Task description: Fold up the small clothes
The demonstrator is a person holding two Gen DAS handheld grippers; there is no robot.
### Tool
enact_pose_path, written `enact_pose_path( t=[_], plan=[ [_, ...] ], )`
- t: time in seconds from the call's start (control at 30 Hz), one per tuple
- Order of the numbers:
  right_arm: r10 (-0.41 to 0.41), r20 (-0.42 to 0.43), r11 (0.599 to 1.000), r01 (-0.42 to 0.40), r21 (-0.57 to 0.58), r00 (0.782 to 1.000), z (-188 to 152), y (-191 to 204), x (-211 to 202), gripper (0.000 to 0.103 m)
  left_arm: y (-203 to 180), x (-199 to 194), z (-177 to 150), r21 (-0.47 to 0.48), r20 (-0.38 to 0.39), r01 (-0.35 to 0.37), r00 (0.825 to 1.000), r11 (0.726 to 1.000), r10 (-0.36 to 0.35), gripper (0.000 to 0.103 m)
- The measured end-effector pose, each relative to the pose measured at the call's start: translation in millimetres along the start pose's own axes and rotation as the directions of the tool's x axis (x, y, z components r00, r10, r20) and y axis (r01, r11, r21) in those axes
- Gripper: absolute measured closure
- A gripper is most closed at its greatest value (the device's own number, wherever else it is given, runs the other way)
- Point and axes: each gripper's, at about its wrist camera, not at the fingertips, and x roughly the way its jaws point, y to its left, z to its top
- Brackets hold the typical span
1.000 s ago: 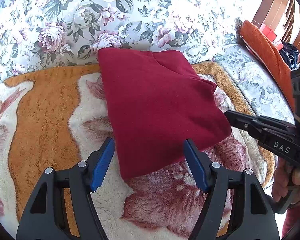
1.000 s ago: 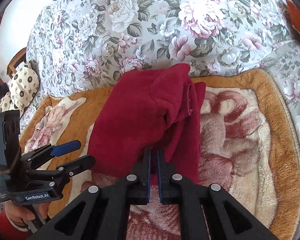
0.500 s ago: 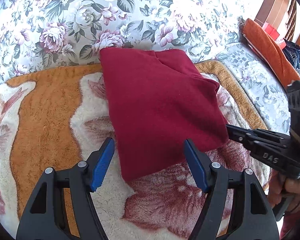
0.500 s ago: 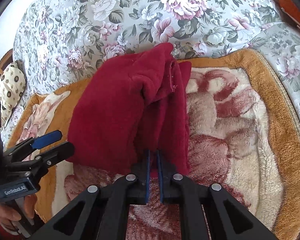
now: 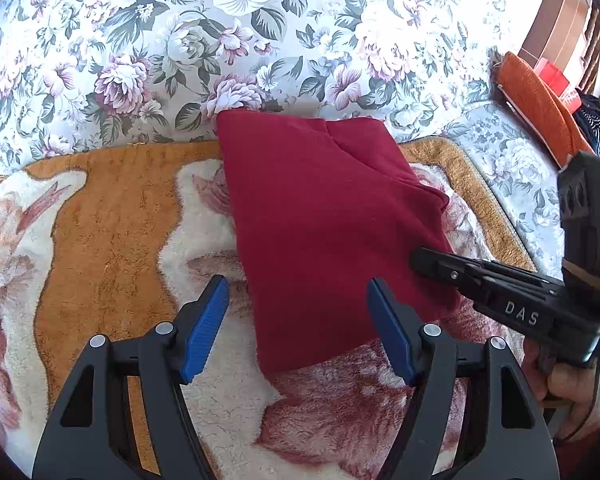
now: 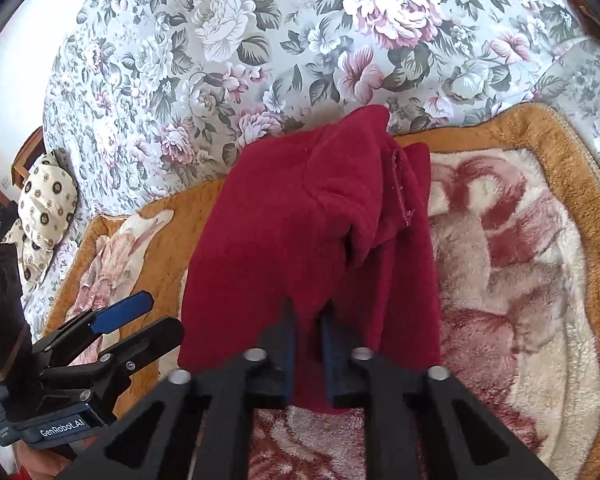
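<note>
A dark red fleece garment (image 5: 324, 224) lies folded on the plush orange and cream blanket (image 5: 112, 248). My left gripper (image 5: 298, 328) is open and empty, its blue pads on either side of the garment's near corner, just above it. My right gripper (image 6: 308, 344) is shut on the garment's near right edge (image 6: 312, 264), with cloth between the narrowly parted pads. It shows from the side in the left wrist view (image 5: 424, 258), at the garment's right edge. The left gripper shows at lower left in the right wrist view (image 6: 136, 320).
A floral sofa back (image 5: 260, 40) rises behind the blanket. An orange cushion (image 5: 540, 108) lies at the far right. A patterned pillow (image 6: 44, 204) sits at the far left.
My right gripper has pushed further into the garment's right edge, and its pads now stand slightly wider around the cloth. The left gripper has stayed open and barely moved.
</note>
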Motion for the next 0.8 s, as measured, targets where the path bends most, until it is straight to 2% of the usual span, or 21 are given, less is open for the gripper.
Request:
enact_pose_path(
  t=[0.07, 0.13, 0.2, 0.23, 0.27, 0.33, 0.37, 0.4, 0.43, 0.47, 0.57, 0.63, 0.7, 0.8],
  plan=[
    [-0.042, -0.021, 0.999, 0.042, -0.025, 0.999, -6.9, -0.8, 4.4, 0.096, 1.1, 1.9, -0.1, -0.001, -0.001, 0.000, 1.000, 1.000, 0.000, 0.032],
    [-0.041, -0.046, 0.999, 0.040, -0.033, 0.998, -11.8, -3.9, 12.5, 0.095, 3.3, 6.3, 1.5, -0.010, -0.014, 0.003, 1.000, 1.000, -0.003, 0.032],
    [-0.025, -0.018, 0.999, 0.024, -0.027, 1.000, -10.3, -6.1, 5.4, 0.094, 6.7, 9.4, 3.4, -0.028, -0.020, 0.009, 1.000, 1.000, -0.009, 0.032],
    [-0.014, 0.000, 1.000, 0.014, -0.017, 1.000, -7.9, -7.3, -1.6, 0.087, 8.3, 10.6, 4.4, -0.035, -0.021, 0.011, 1.000, 0.999, -0.012, 0.032],
    [-0.015, 0.021, 1.000, 0.015, -0.009, 1.000, -5.3, -8.6, -8.5, 0.073, 10.9, 12.1, 6.0, -0.045, -0.023, 0.015, 1.000, 0.999, -0.016, 0.032],
    [-0.012, 0.088, 1.000, 0.011, 0.006, 0.996, 1.7, -11.6, -25.4, 0.055, 18.2, 14.7, 10.3, -0.078, -0.027, 0.049, 0.998, 0.996, -0.051, 0.032],
    [-0.001, 0.118, 1.000, -0.001, 0.015, 0.993, 6.4, -14.7, -32.0, 0.053, 22.9, 16.3, 13.0, -0.101, -0.028, 0.077, 0.996, 0.992, -0.080, 0.032],
    [0.003, 0.129, 1.000, -0.007, 0.025, 0.992, 10.6, -17.0, -34.4, 0.052, 28.9, 18.5, 16.4, -0.132, -0.031, 0.106, 0.993, 0.986, -0.110, 0.031],
    [-0.003, 0.131, 0.999, -0.003, 0.046, 0.991, 16.1, -22.1, -34.3, 0.044, 35.8, 21.3, 19.9, -0.170, -0.032, 0.131, 0.990, 0.977, -0.139, 0.025],
    [-0.002, 0.132, 0.998, -0.007, 0.070, 0.991, 21.2, -27.8, -31.8, 0.040, 41.3, 23.6, 22.8, -0.205, -0.026, 0.155, 0.986, 0.966, -0.164, 0.022],
    [0.036, 0.129, 0.986, -0.056, 0.155, 0.991, 35.5, -46.3, -14.3, 0.038, 57.7, 34.4, 30.4, -0.299, 0.009, 0.241, 0.968, 0.923, -0.250, 0.020],
    [0.045, 0.086, 0.977, -0.062, 0.205, 0.995, 43.3, -57.6, 5.7, 0.037, 65.9, 49.4, 34.7, -0.361, 0.001, 0.284, 0.953, 0.888, -0.304, 0.020],
    [0.073, 0.066, 0.968, -0.086, 0.235, 0.995, 48.7, -67.4, 24.4, 0.035, 68.9, 66.9, 37.3, -0.397, -0.030, 0.302, 0.939, 0.867, -0.341, 0.019],
    [0.130, 0.035, 0.957, -0.135, 0.257, 0.991, 50.8, -76.2, 46.7, 0.028, 64.4, 94.5, 37.2, -0.416, -0.084, 0.311, 0.922, 0.854, -0.377, 0.019]
  ],
)
